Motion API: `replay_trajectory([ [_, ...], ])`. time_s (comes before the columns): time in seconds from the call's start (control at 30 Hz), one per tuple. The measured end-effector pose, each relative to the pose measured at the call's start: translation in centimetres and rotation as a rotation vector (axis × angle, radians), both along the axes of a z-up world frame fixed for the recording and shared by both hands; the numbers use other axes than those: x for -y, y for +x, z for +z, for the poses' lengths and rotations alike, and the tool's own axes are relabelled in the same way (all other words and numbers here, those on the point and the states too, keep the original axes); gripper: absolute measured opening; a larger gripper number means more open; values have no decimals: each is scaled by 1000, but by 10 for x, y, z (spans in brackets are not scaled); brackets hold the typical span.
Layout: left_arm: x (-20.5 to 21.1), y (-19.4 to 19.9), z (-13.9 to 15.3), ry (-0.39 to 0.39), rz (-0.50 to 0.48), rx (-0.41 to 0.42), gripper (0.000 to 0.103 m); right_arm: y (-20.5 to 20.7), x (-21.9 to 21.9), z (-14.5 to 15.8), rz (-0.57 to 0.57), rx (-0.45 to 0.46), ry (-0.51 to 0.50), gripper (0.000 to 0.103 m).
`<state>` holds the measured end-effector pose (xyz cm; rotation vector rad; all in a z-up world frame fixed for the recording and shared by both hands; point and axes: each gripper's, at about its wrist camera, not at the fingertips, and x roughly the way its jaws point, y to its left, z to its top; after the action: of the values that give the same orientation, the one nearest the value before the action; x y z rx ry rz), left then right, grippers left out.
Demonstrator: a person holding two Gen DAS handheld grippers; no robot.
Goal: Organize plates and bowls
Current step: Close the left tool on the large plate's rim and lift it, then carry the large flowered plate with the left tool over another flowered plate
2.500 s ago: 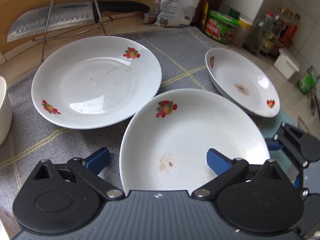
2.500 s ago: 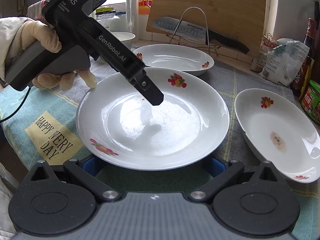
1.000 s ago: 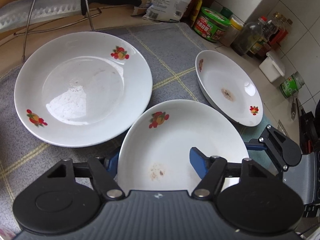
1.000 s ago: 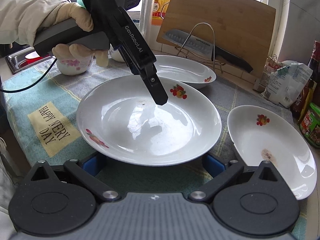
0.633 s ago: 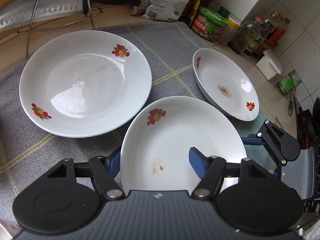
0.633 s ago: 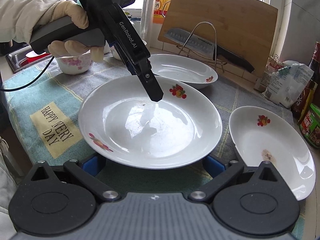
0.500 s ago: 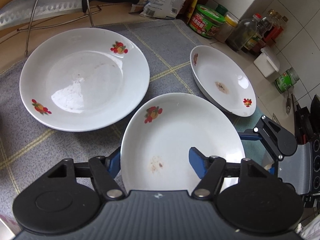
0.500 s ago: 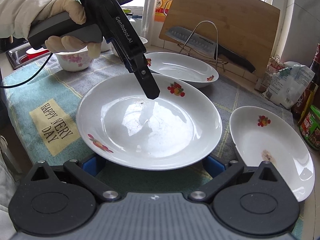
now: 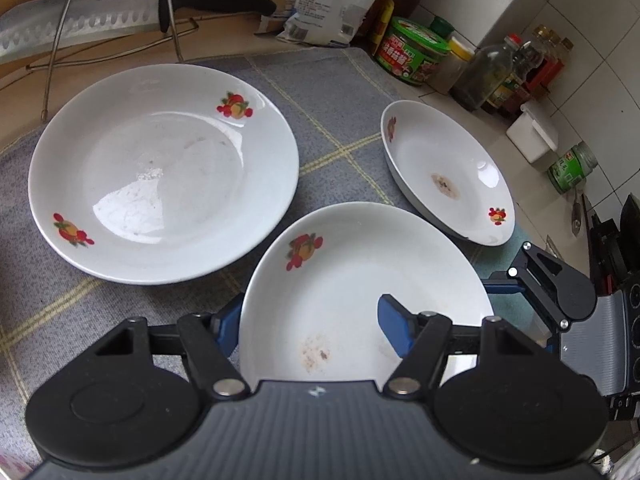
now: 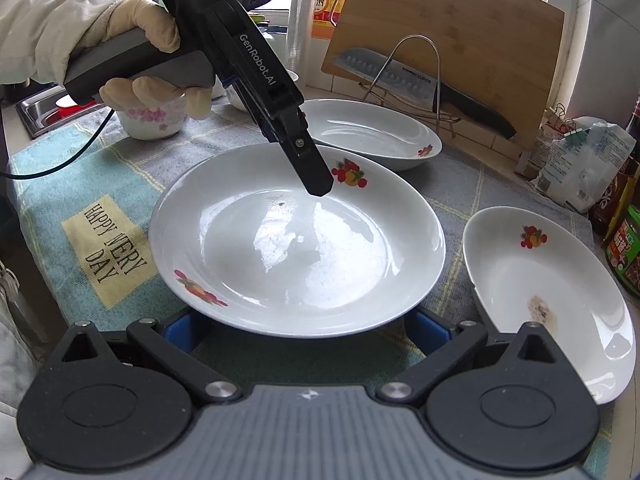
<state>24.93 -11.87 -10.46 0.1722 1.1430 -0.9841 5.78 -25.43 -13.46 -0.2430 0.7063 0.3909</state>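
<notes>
At far left, a gloved hand (image 10: 148, 60) wrapped round the left gripper (image 10: 318, 186), with a small flowered bowl (image 10: 154, 122) just behind it on the blue towel (image 10: 60, 200). Jaws of that gripper pressed close, pinching the far edge of the middle plate (image 10: 300, 248) - one blue pad on top of the white inside, the other tucked under the outside. Hard to tell whether lifted off the towel or not. Next, low in the middle, the right gripper (image 10: 304, 330), spread wide, its two blue pads poking under the near rim of the same plate and not squeezing it. Behind, a second plate (image 10: 368, 132) flat on the cloth, then a big knife (image 10: 400, 76) on a wire rack (image 10: 438, 80) against a wooden board (image 10: 460, 20). Further right, apart from the others, a third plate (image 10: 540, 280) with a brown stain - half off the cloth's edge. At far right, jars (image 10: 624, 256) by the wall.
</notes>
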Motion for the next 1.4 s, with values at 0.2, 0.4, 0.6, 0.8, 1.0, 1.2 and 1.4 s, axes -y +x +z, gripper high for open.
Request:
replay_trajectory([
  [0.2,3,0,-1,5,4,3,67,0,-4,1,8,2,-10,103],
  [0.4,3,-2,5,5,-16,26,65,1,-1,2,-10,-16,20,103],
  [0.6,1,-6,8,8,-17,34,65,0,-2,5,-10,-19,15,103],
  [0.8,-4,-9,16,-1,-15,43,65,-3,-5,12,-8,-3,8,103],
  [1.0,-7,-11,24,-15,-12,49,65,-2,-5,19,-10,11,0,103],
  [1.2,-5,-16,33,-29,-23,64,65,-2,-2,28,-31,30,-15,103],
  [1.4,2,-17,38,-29,-34,81,64,-4,-1,34,-38,43,-41,103],
])
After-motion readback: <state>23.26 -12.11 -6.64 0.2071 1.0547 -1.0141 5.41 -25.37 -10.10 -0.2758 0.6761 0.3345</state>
